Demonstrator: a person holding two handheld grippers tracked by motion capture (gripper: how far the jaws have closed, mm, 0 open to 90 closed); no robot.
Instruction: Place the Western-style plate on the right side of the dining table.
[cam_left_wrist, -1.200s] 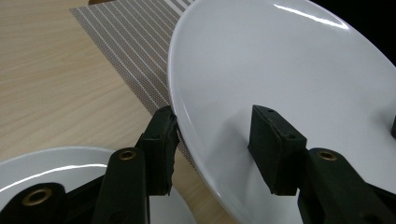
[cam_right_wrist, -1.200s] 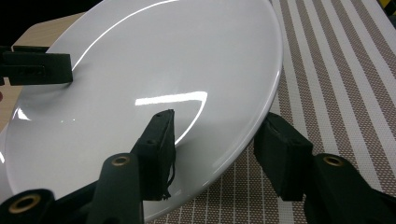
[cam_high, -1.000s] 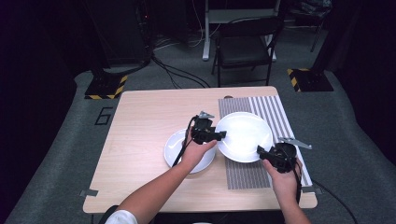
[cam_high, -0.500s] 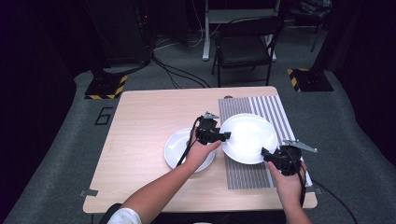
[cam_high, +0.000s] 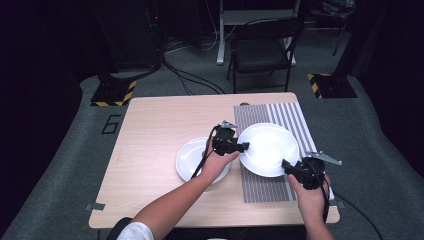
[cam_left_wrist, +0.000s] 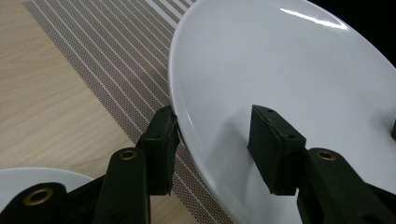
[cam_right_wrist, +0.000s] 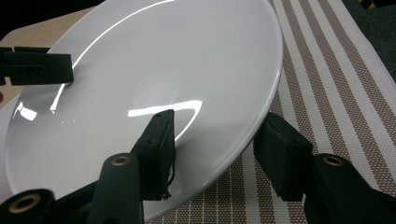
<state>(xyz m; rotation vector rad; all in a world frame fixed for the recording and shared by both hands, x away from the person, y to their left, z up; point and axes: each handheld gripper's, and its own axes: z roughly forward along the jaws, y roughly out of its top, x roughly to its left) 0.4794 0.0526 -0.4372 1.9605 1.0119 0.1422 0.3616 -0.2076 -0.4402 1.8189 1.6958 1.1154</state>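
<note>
Both tools clamped on the large plate (cam_high: 267, 148): left tool (cam_high: 239, 147) on its left rim, right tool (cam_high: 289, 168) on its near-right rim. Plate is above the striped mat (cam_high: 265, 187), small plate (cam_high: 187, 159) just left of it on the tabletop (cam_high: 150, 135).

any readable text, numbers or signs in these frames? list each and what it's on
"6" – a dark outlined digit on the grey floor, left of the table.
Yellow-and-black hazard stripes, no words – on the two floor base plates.
Nothing printed on the large plate, the small plate, the striped mat or either gripper in any view.
</note>
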